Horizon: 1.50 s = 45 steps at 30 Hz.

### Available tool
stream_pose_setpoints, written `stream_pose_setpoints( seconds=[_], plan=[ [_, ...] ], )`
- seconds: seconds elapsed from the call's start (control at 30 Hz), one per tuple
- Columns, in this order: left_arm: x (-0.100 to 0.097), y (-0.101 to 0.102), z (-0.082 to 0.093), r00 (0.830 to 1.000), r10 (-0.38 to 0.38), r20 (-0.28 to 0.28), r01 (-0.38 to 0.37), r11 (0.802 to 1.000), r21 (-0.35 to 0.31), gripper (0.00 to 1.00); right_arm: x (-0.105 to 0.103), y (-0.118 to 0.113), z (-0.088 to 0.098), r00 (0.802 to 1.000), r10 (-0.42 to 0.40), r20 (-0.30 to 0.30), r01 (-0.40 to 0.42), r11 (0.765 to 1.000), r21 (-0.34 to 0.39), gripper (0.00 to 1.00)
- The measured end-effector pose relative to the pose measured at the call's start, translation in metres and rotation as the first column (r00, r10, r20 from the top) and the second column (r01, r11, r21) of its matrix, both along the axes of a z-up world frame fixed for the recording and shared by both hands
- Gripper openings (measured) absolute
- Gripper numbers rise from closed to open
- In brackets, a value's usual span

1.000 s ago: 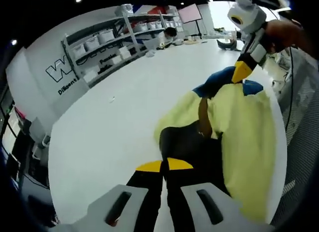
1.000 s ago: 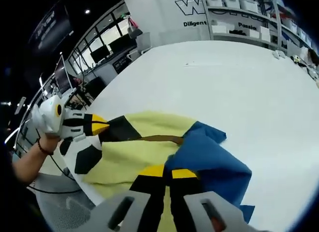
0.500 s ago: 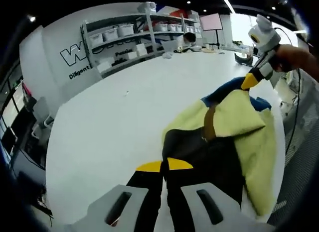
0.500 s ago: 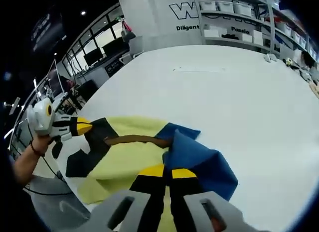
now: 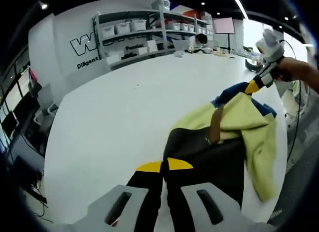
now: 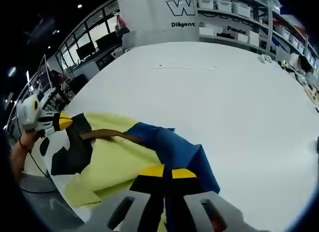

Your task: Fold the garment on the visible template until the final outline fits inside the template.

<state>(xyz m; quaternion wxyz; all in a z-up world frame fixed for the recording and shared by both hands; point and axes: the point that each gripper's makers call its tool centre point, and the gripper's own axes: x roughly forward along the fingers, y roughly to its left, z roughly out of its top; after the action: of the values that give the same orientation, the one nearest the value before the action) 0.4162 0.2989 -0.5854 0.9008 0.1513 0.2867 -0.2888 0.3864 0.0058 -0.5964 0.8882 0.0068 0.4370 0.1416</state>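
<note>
The garment [image 5: 234, 142], yellow with black and blue parts and a brown strip, lies bunched near the edge of the white table [image 5: 114, 122]. The left gripper [image 5: 164, 166] has its yellow-tipped jaws pressed together on the black part of the cloth. In the right gripper view, the right gripper [image 6: 163, 172] is also closed, pinching the fabric where blue meets yellow. Shelves [image 5: 149, 28] with bins stand behind the table.

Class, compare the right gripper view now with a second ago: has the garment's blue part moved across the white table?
Yes. The blue part has been drawn back over the yellow cloth, baring table on the side away from the left gripper.
</note>
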Motion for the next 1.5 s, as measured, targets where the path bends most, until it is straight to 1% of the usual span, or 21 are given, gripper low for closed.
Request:
stream_pose_setpoints(
  seconds=[0.27,0.37,0.43,0.53,0.57,0.63,0.7,0.73,0.77,0.83,0.9,0.97,1.0,1.1,1.17,1.2,1.33,1.4,1.43,1.47,1.5],
  plan=[
    [0.006,0.013,-0.002,0.999,0.047,-0.025,-0.047,0.999,-0.012,0.0,0.011,-0.009,-0.008,0.999,0.037,-0.004,-0.037,0.997,-0.067,0.0],
    [0.007,0.016,0.003,0.994,0.095,-0.056,-0.098,0.994,-0.053,0.0,0.018,-0.015,-0.006,0.999,0.039,0.009,-0.038,0.995,-0.094,0.0],
    [0.009,0.017,0.01,0.995,0.091,-0.042,-0.093,0.994,-0.054,0.0,0.021,-0.02,-0.004,0.999,0.044,0.017,-0.042,0.992,-0.123,0.0],
    [0.012,0.017,0.01,0.995,0.09,-0.042,-0.092,0.995,-0.042,0.0,0.025,-0.022,-0.005,0.999,0.05,0.016,-0.048,0.991,-0.124,0.0],
    [0.014,0.018,0.009,0.995,0.089,-0.041,-0.09,0.995,-0.034,0.0,0.026,-0.022,-0.006,0.998,0.054,0.014,-0.052,0.99,-0.13,0.0],
    [0.017,0.02,0.007,0.994,0.1,-0.043,-0.101,0.995,-0.019,0.0,0.026,-0.026,-0.008,0.997,0.079,0.008,-0.076,0.98,-0.184,0.0],
    [0.022,0.022,-0.002,0.985,0.15,-0.082,-0.151,0.988,-0.011,0.0,0.03,-0.032,-0.01,0.996,0.087,0.016,-0.081,0.969,-0.234,0.0],
    [0.024,0.023,-0.008,0.985,0.147,-0.091,-0.144,0.989,0.034,0.0,0.034,-0.035,-0.014,0.996,0.091,0.017,-0.084,0.965,-0.247,0.0],
    [0.028,0.026,-0.013,0.982,0.164,-0.097,-0.158,0.985,0.067,0.0,0.035,-0.037,-0.018,0.996,0.088,0.011,-0.082,0.964,-0.253,0.0],
    [0.033,0.019,-0.012,0.981,0.168,-0.093,-0.164,0.985,0.047,0.0,0.037,-0.039,-0.021,0.996,0.087,0.004,-0.083,0.961,-0.263,0.0],
    [0.036,0.017,-0.014,0.981,0.173,-0.089,-0.167,0.983,0.079,0.0,0.039,-0.04,-0.021,0.996,0.092,0.008,-0.086,0.957,-0.279,0.0],
    [0.037,0.02,-0.019,0.982,0.171,-0.085,-0.159,0.977,0.14,0.0,0.04,-0.041,-0.024,0.995,0.1,0.003,-0.095,0.951,-0.295,0.0],
    [0.037,0.019,-0.021,0.981,0.177,-0.085,-0.164,0.976,0.144,0.0,0.04,-0.041,-0.026,0.994,0.105,-0.007,-0.102,0.946,-0.307,0.0],
    [0.038,0.019,-0.029,0.978,0.187,-0.093,-0.17,0.971,0.166,0.0,0.039,-0.043,-0.033,0.995,0.102,-0.018,-0.103,0.945,-0.31,0.0],
    [0.038,0.019,-0.031,0.986,0.151,-0.072,-0.134,0.97,0.204,0.0,0.038,-0.043,-0.035,0.994,0.107,-0.018,-0.107,0.948,-0.298,0.0],
    [0.037,0.018,-0.03,0.989,0.134,-0.06,-0.117,0.969,0.219,0.0,0.04,-0.041,-0.034,0.996,0.086,-0.007,-0.085,0.961,-0.264,0.0],
    [0.037,0.015,-0.031,0.993,0.101,-0.067,-0.085,0.975,0.207,0.01,0.041,-0.043,-0.032,0.996,0.084,-0.005,-0.082,0.959,-0.27,0.0],
    [0.04,0.016,-0.027,0.996,0.08,-0.039,-0.071,0.978,0.198,0.04,0.039,-0.045,-0.03,0.996,0.086,-0.001,-0.083,0.958,-0.275,0.08],
    [0.04,0.02,-0.024,0.997,0.077,-0.028,-0.069,0.976,0.208,0.06,0.037,-0.048,-0.03,0.996,0.084,0.0,-0.081,0.96,-0.268,0.16],
    [0.039,0.021,-0.021,0.997,0.075,-0.027,-0.068,0.977,0.201,0.07,0.036,-0.049,-0.03,0.998,0.066,0.003,-0.064,0.972,-0.226,0.23],
    [0.038,0.022,-0.017,0.997,0.071,-0.016,-0.067,0.981,0.182,0.07,0.034,-0.059,-0.03,0.999,-0.034,0.002,0.034,0.983,-0.181,0.29]
  ],
)
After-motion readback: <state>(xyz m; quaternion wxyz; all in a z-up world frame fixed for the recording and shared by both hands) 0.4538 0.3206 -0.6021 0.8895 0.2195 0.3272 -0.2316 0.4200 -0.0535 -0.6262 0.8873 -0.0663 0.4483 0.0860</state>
